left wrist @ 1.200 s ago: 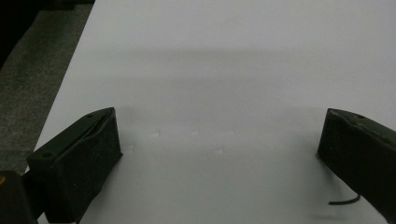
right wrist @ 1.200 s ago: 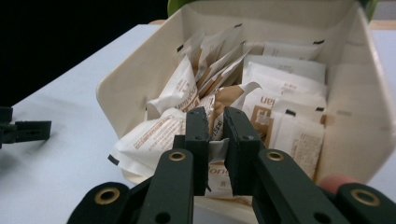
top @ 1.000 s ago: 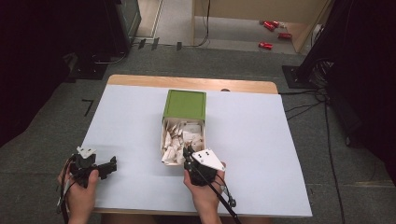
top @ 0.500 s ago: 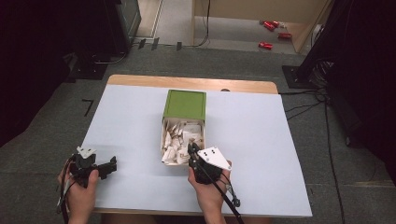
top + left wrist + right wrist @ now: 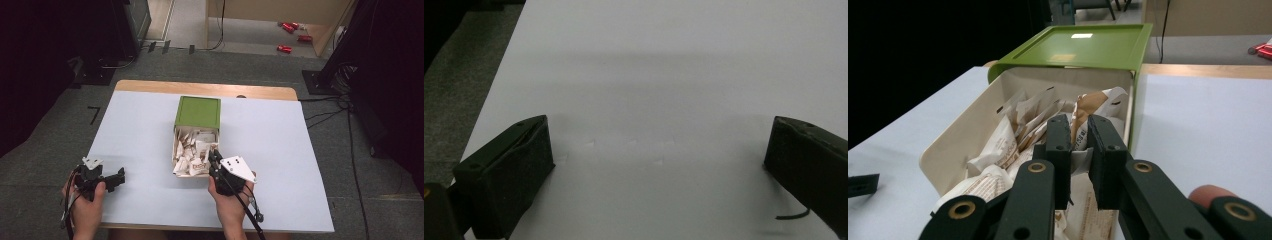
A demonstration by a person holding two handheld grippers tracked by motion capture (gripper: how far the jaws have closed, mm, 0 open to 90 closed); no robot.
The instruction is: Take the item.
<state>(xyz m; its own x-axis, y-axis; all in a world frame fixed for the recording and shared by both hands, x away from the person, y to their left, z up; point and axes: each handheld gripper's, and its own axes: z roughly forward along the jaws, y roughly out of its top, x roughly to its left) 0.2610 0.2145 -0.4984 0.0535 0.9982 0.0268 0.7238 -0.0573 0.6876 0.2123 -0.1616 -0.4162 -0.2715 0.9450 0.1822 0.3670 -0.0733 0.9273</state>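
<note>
Where packets hide drawer floor: right tool nearly together, grip unclear; left tool apart

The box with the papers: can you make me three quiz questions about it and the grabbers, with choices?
1. Where is the right gripper? A over the drawer of packets B on the floor C behind the box
2. What colour is the box lid? A red B green C blue
3. How do the left gripper jaws stand? A shut B wide apart C holding a packet

Answers: 1 A, its jaws sit among the packets. 2 B, the top is green. 3 B, bare table shows between them.
</note>
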